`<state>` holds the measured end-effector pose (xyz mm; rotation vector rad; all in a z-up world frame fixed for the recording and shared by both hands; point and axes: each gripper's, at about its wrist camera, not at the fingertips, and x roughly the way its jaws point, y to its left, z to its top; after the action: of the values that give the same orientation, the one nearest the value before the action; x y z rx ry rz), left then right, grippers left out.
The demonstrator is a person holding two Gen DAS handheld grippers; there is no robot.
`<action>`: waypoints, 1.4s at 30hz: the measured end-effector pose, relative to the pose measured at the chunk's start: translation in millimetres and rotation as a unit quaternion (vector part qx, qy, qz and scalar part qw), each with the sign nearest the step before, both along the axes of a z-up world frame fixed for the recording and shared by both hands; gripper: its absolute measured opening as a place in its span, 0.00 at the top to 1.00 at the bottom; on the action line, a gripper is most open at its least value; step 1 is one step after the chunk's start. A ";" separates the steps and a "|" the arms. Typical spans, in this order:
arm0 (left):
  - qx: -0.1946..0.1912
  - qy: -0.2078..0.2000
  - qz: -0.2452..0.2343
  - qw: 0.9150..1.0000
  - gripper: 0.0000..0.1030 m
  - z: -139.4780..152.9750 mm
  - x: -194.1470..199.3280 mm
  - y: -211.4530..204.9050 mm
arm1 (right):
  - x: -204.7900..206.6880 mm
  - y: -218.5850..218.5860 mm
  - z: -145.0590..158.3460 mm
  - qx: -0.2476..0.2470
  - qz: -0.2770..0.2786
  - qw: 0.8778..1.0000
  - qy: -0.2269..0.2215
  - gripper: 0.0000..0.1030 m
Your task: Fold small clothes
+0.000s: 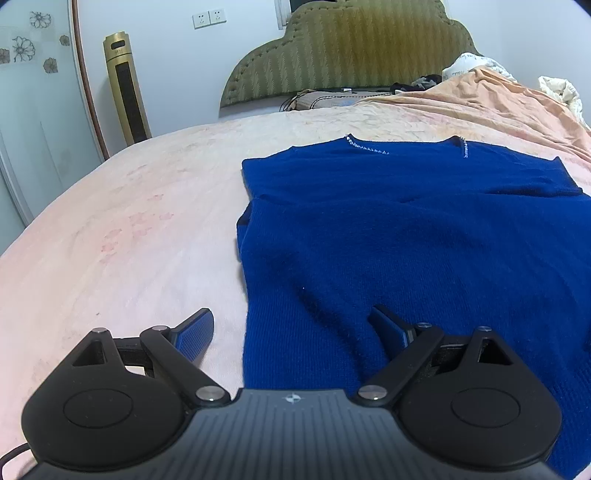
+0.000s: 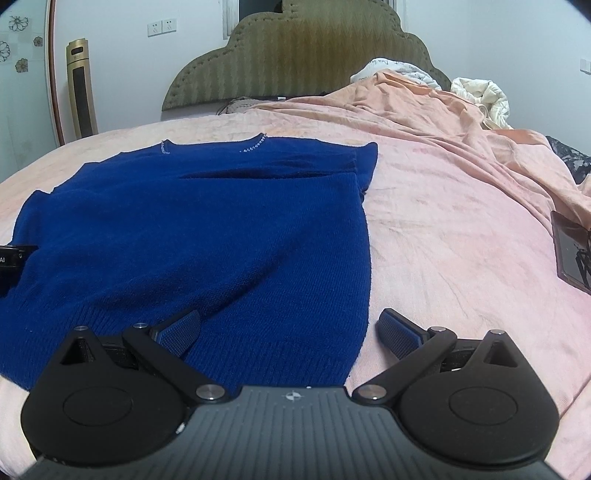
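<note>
I hold my left hand-held gripper point(image 1: 291, 328) and right hand-held gripper point(image 2: 290, 328) released over the near hem corners of the royal-blue knitted sweater point(image 1: 406, 251), spread flat on the pink bed point(image 1: 129, 229) for folding.

A pink bedspread point(image 2: 461, 229) covers the bed beneath an olive padded headboard point(image 2: 303, 59). A rumpled orange blanket point(image 2: 406, 107) and white bedding point(image 2: 480, 94) pile near it; a gold tower fan point(image 1: 127, 88) stands by wall sockets point(image 1: 209, 18).
</note>
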<state>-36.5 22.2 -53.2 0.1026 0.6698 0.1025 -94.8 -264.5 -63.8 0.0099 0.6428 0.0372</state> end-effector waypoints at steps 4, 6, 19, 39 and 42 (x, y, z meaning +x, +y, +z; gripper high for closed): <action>0.000 -0.001 0.000 1.000 0.11 -0.1 -0.1 0.3 | 0.6 -0.5 0.1 0.000 0.000 1.000 0.002 0.01; 0.001 -0.001 0.000 1.000 0.11 -0.2 0.1 0.6 | 0.5 -0.2 0.1 -0.001 -0.001 1.000 0.003 0.01; 0.012 -0.003 0.001 1.000 0.10 -0.1 -0.4 -2.7 | 1.6 0.1 0.4 -0.001 0.000 1.000 0.008 0.00; -0.171 0.130 -0.065 0.975 0.10 24.2 -35.0 69.5 | -25.0 -32.5 25.0 0.050 -0.027 0.998 0.004 0.07; -0.175 0.135 -0.085 0.971 0.10 22.1 -38.7 64.9 | -31.8 -39.7 26.8 0.074 -0.022 0.997 0.013 0.11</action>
<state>-75.2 87.1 -31.2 -0.1695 0.9385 -0.1989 -126.6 -304.2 -37.0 0.1669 0.6655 0.0421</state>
